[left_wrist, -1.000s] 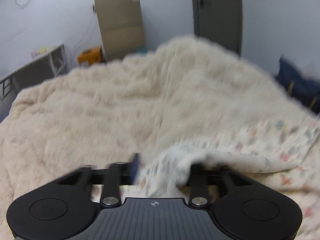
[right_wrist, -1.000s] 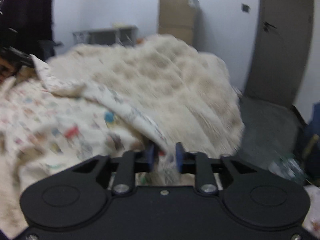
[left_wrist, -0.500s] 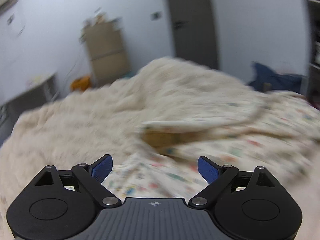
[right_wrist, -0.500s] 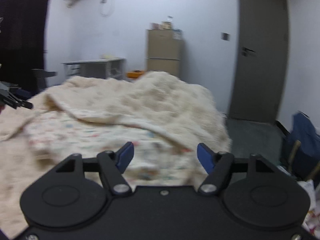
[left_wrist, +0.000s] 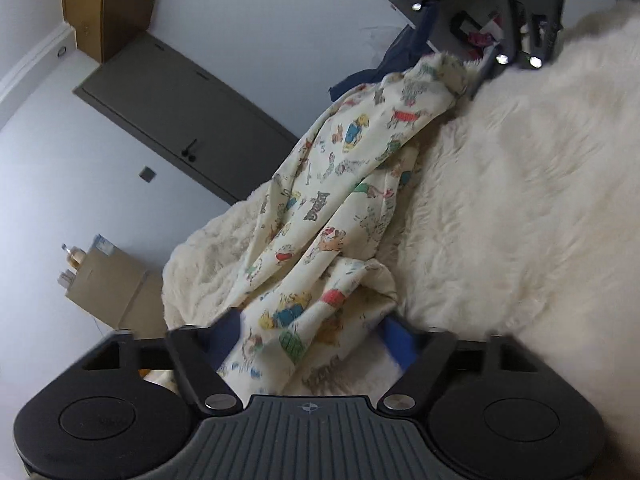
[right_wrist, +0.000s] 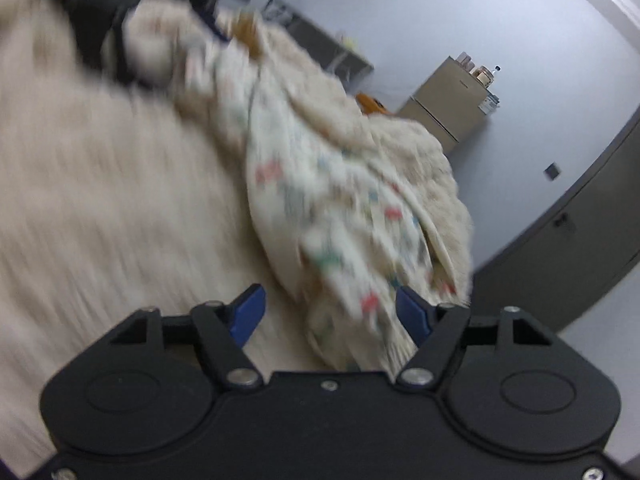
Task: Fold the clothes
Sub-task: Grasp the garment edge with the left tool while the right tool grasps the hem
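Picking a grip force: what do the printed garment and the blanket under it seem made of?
Printed garment: thin, matte woven fabric, probably cotton; it drapes in soft folds. Blanket: cream, long-pile plush or faux fur, likely synthetic; shaggy fibres show.

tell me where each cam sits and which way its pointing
Left wrist: sits on the left claw, rolled sideways, looking along the printed garment on the fluffy blanket towards the door; its own open fingers straddle cloth, and the right claw shows far off.
Right wrist: sits on the right claw, open, tilted, blurred, looking up the same garment towards the cabinet.
Shared: garment, blanket, door, cabinet.
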Motion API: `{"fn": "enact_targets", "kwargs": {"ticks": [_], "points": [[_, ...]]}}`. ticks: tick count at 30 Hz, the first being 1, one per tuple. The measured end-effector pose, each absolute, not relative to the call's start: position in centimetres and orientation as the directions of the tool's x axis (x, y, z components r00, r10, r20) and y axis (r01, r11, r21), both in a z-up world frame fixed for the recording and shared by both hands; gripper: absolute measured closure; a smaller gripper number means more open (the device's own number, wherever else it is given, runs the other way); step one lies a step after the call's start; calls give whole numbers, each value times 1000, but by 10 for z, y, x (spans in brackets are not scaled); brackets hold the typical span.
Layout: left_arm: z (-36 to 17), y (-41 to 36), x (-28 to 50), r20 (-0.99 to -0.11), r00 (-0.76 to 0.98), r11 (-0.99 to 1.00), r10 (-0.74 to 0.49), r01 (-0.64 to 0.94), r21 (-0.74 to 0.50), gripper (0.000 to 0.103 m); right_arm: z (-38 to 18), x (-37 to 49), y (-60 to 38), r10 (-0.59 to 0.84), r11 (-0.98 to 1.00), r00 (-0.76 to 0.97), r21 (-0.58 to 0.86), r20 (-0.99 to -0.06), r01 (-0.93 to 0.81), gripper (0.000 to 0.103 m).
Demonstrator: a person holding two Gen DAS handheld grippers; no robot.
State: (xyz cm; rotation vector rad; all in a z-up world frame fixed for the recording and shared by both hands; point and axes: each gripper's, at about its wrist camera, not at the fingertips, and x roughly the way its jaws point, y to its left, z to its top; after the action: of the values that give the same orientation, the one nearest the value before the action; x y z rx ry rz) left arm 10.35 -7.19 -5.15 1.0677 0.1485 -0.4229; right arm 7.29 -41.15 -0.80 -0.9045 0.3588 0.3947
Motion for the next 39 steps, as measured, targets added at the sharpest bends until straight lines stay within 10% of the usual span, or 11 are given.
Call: {"fn": "enact_targets", "kwargs": {"ticks": [3, 5, 8, 22, 29, 33, 37, 39], "points": [[-63, -76, 106, -265, 927, 365, -267, 351, 862, 71, -27, 78, -403, 147, 496, 919, -777, -365, -388, 38], [-66, -76, 106, -241, 929, 345, -280, 332, 878, 95, -37, 82, -394, 145, 447, 931, -818, -334, -363, 66], [-55, -71, 99, -230, 927, 351, -297, 330, 876, 98, -43, 82, -385, 124, 365, 935, -861, -332, -354, 86], [11, -46, -28, -268, 856, 350, -441, 439, 827, 101, 8, -32, -415, 225, 241, 901, -875, -371, -421, 90], [17, -40, -53, -265, 823, 426, -502, 502, 753, 102, -13, -49, -411, 243, 150, 788, -780, -566, -607, 90], [22, -40, -48, -389, 747, 398, -540, 634, 663, 101, 4, -49, -416, 261, 209, 727, -698, -636, -685, 65], [26, -28, -37, -428, 685, 412, -590, 711, 570, 75, 37, -51, -439, 395, 291, 602, -527, -694, -798, 52], [43, -2, -27, -405, 664, 466, -628, 738, 488, 39, 53, -51, -451, 474, 355, 609, -495, -636, -793, 45]]}}
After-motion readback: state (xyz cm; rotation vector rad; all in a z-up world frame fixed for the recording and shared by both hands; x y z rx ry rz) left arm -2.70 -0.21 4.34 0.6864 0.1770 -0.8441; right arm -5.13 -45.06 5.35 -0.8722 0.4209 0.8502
